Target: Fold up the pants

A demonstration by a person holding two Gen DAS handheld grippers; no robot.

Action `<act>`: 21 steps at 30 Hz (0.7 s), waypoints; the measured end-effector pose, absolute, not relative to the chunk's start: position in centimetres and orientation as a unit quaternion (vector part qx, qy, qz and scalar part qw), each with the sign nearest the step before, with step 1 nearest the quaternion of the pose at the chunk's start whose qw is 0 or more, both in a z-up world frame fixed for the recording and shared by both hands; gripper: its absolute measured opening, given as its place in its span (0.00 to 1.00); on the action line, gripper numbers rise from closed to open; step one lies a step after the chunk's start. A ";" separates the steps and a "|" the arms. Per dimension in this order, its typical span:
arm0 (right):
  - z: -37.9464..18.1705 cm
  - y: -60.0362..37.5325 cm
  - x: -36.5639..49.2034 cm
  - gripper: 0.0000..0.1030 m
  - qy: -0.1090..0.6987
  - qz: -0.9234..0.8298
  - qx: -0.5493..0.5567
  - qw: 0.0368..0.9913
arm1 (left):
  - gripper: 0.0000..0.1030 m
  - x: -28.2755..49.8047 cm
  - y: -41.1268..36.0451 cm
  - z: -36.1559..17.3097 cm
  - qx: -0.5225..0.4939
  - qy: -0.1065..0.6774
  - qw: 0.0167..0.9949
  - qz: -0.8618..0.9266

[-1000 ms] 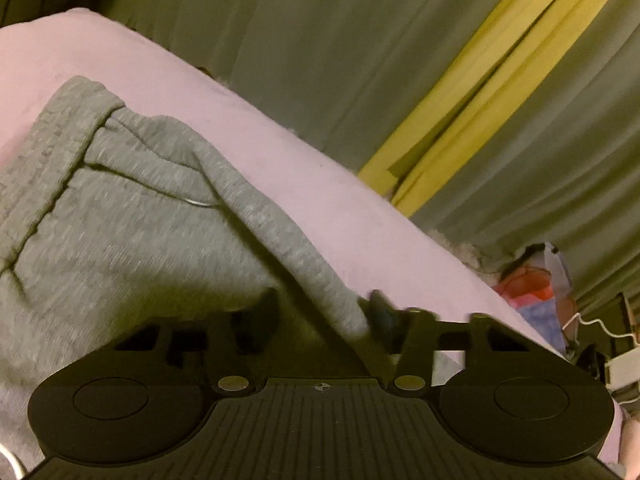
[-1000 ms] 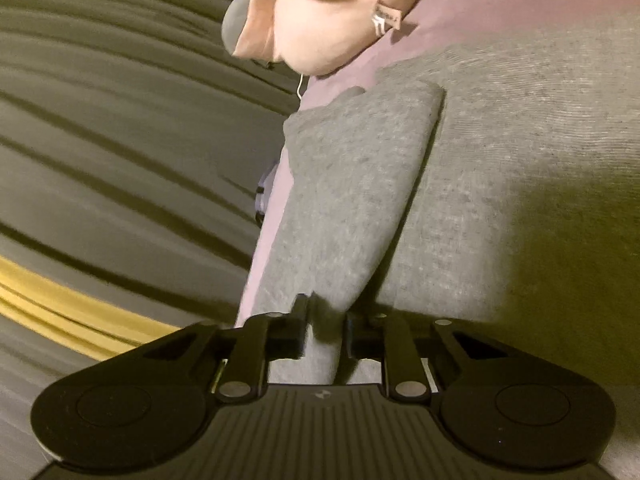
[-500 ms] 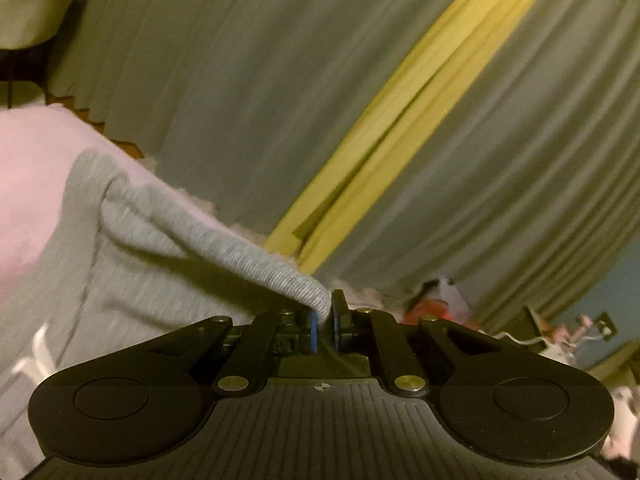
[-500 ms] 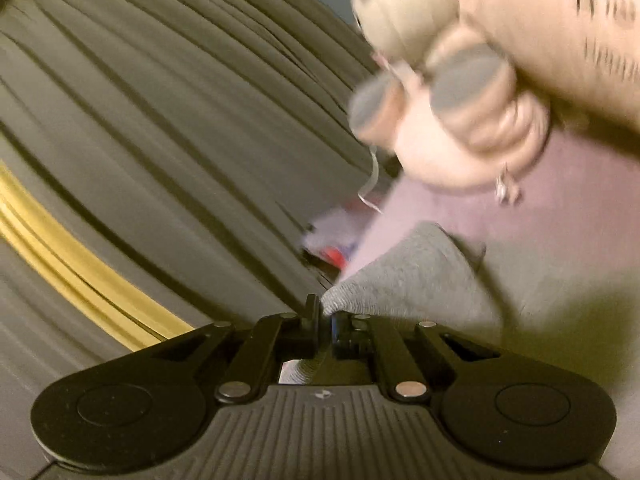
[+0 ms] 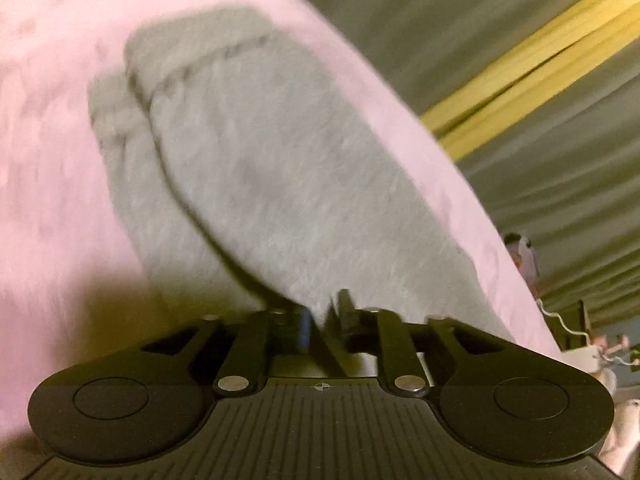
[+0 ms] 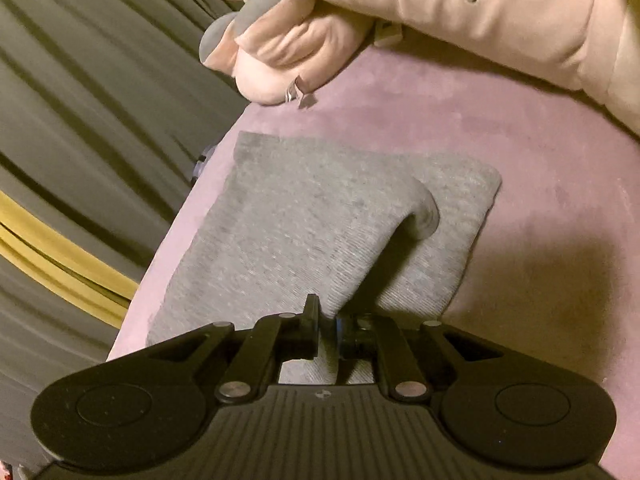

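Observation:
The grey pants [image 5: 256, 168] lie on a pink blanket [image 5: 48, 184], with one layer doubled over another. My left gripper [image 5: 324, 316] is shut on the near edge of the grey fabric, which rises into its jaws. In the right wrist view the pants [image 6: 304, 232] show as a folded grey panel with a rolled fold at its right. My right gripper [image 6: 328, 322] is shut on the near edge of that upper layer, lifted a little off the blanket [image 6: 520, 184].
A pale pink plush toy [image 6: 400, 12] with stitched lettering lies at the far side of the blanket. Grey-green curtains with a yellow stripe [image 5: 532, 60] hang past the blanket's edge. Small clutter and a white cable [image 5: 560, 316] sit at the right.
Both grippers have carried the held edges of the pants over and down, so the upper layer now lies doubled on the lower one. The left view is blurred by motion.

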State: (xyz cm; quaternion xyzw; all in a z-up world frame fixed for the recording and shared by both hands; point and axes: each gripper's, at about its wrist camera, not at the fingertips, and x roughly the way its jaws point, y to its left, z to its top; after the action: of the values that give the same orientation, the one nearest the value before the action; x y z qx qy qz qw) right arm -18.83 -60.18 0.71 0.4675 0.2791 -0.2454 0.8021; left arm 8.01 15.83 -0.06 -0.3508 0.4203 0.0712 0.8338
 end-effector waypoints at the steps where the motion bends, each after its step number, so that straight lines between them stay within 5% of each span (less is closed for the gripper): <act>1: 0.5 -60.2 -18.9 0.12 0.272 -0.240 0.477 0.800 | 0.40 8.4 15.9 0.0 -0.344 0.417 0.837 0.086; 2: 0.3 -60.3 -19.1 0.21 0.265 -0.233 0.488 0.799 | 0.49 8.6 16.1 0.1 -0.343 0.413 0.838 0.096; 5: -0.6 -61.8 -18.8 0.35 0.241 -0.223 0.518 0.790 | 0.51 8.4 17.6 -0.5 -0.363 0.411 0.829 0.111; 11: -1.9 -63.2 -18.0 0.39 0.216 -0.219 0.554 0.773 | 0.61 6.3 21.0 -1.5 -0.445 0.371 0.806 0.123; 13: -1.9 -63.6 -17.8 0.25 0.217 -0.222 0.556 0.771 | 0.58 6.1 21.3 -1.9 -0.445 0.373 0.803 0.133; 14: -1.7 -63.7 -17.5 0.04 0.220 -0.227 0.551 0.773 | 0.54 5.9 21.6 -1.9 -0.443 0.374 0.804 0.135; 21: 4.8 -60.9 -19.2 0.05 0.142 -0.226 0.416 0.869 | 0.31 5.7 20.4 -0.7 -0.368 0.372 0.842 0.132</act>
State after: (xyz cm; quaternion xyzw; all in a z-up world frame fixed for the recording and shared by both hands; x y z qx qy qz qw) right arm -19.17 -60.85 4.82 0.4159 0.1422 -0.2256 0.8694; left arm 5.67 20.38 -0.73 -0.3678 0.3722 0.1324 0.8418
